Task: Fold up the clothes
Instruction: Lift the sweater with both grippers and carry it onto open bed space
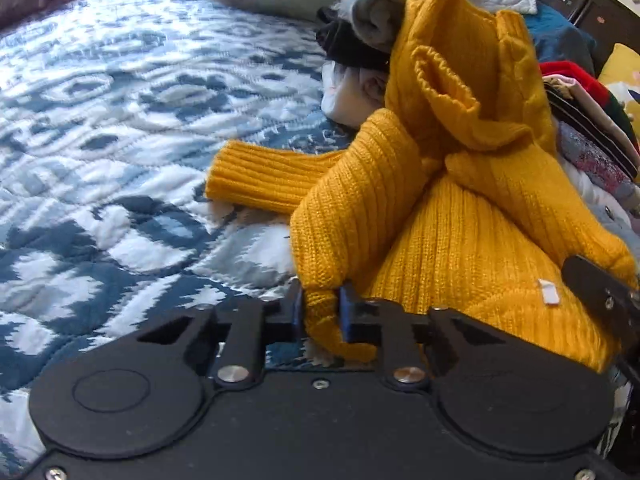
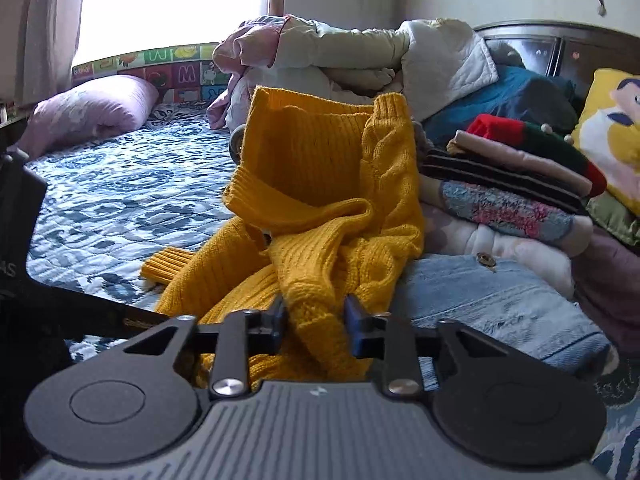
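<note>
Bright window (image 2: pixel 172 4) behind the blue-patterned bed (image 2: pixel 120 184); dark headboard (image 2: pixel 560 46).

Blue-and-white quilted bed (image 1: pixel 120 128) under a mustard sweater (image 1: pixel 460 208) (crumpled), folded clothes stack (image 2: pixel 520 184), pink pillow (image 2: pixel 92 108).

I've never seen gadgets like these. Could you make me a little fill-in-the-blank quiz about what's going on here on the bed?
1. Both the left gripper and the right gripper are pinching a knitted sweater whose colour is ____.
2. The sweater lies on a quilt patterned in white and ____.
3. In the right wrist view, the stack of folded clothes is topped by a garment in green and ____.
4. A ____ pillow lies near the window.

Missing words: yellow; blue; red; pink
</note>
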Motion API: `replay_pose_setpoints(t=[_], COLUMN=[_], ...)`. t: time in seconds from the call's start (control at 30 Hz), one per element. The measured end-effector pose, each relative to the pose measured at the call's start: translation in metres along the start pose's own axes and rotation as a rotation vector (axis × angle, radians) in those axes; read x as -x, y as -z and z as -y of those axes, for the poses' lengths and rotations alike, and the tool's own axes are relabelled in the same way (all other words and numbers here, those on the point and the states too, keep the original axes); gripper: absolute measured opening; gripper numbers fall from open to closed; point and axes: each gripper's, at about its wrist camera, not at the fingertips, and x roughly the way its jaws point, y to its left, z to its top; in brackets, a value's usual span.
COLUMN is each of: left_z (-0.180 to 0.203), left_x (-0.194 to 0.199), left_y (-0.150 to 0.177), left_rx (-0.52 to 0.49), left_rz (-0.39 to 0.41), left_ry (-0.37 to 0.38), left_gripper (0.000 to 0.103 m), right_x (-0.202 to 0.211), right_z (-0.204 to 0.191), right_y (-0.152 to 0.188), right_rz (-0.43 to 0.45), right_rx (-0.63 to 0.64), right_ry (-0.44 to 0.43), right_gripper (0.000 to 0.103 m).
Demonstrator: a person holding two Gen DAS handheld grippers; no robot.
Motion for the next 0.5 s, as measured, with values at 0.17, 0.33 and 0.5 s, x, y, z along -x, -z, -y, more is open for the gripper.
replay_pose_setpoints(t=[0.17, 0.33, 0.5], left_z=[0.006, -0.007, -0.016], left_x=[0.045, 0.094, 0.144], left_y=[0.004, 0.005, 0.015], left_rx=[-0.016, 0.028, 0.052], left_rz=[0.103, 0.161, 0.189], left_ry=[0.033, 0.085, 0.122], left_gripper=[0.011, 0.011, 0.011], right_x=[0.016, 0.049, 0.082], right_z=[0.003, 0.028, 0.029], right_y=[-0.002, -0.002, -0.001], right_rz=[0.014, 0.028, 0.001], right_rx=[-0.016, -0.229, -0.308], right_ry=[-0.012, -0.154, -0.224], right_gripper=[0.018, 0.018, 0.018])
